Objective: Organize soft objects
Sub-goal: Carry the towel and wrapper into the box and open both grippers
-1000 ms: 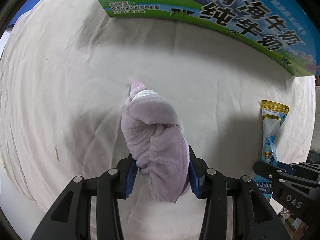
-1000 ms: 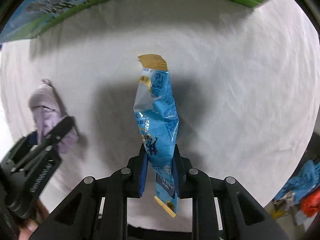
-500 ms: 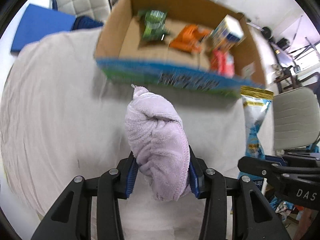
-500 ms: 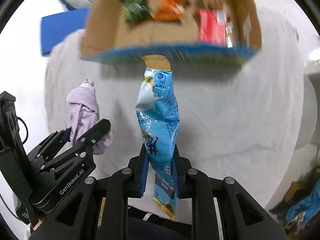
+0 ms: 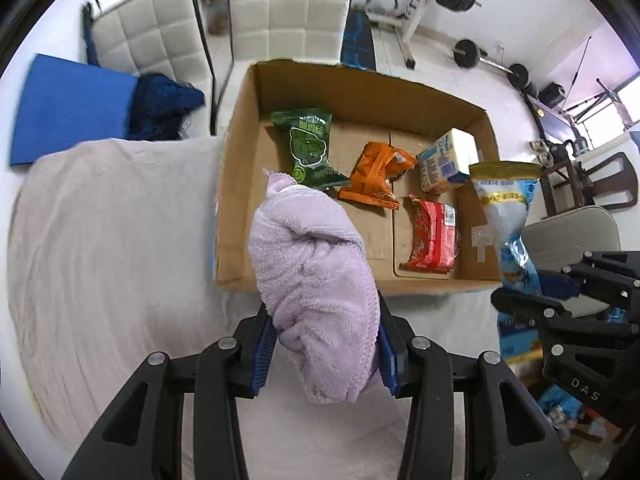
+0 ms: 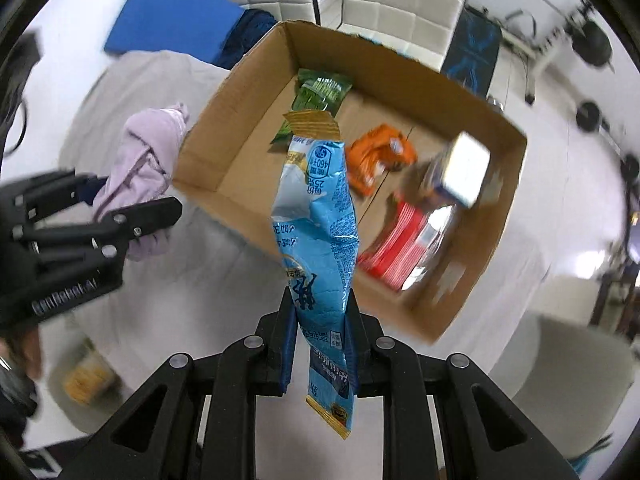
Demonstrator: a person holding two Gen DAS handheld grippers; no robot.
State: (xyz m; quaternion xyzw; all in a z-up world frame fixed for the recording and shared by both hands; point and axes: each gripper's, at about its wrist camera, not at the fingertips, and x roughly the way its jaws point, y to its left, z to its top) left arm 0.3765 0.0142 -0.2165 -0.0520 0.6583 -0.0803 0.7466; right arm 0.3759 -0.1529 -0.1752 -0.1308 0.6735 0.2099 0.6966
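Observation:
My left gripper (image 5: 326, 340) is shut on a rolled lilac towel (image 5: 312, 280) and holds it in the air before the near wall of an open cardboard box (image 5: 360, 92). My right gripper (image 6: 322, 334) is shut on a light blue snack pouch (image 6: 316, 216) with a gold top, held upright above the box's near edge (image 6: 224, 196). The pouch also shows at the right of the left wrist view (image 5: 506, 216). The towel shows at the left of the right wrist view (image 6: 140, 172).
The box holds a green packet (image 5: 310, 144), an orange packet (image 5: 376, 176), a red packet (image 5: 434, 236) and a small blue-white carton (image 5: 446, 160). A white cloth (image 5: 108, 240) covers the table. Padded chairs (image 5: 288, 8) and a blue mat (image 5: 68, 108) stand behind.
Both grippers have risen well above the table with their loads. The box, seen from the side before, now shows from above with its contents.

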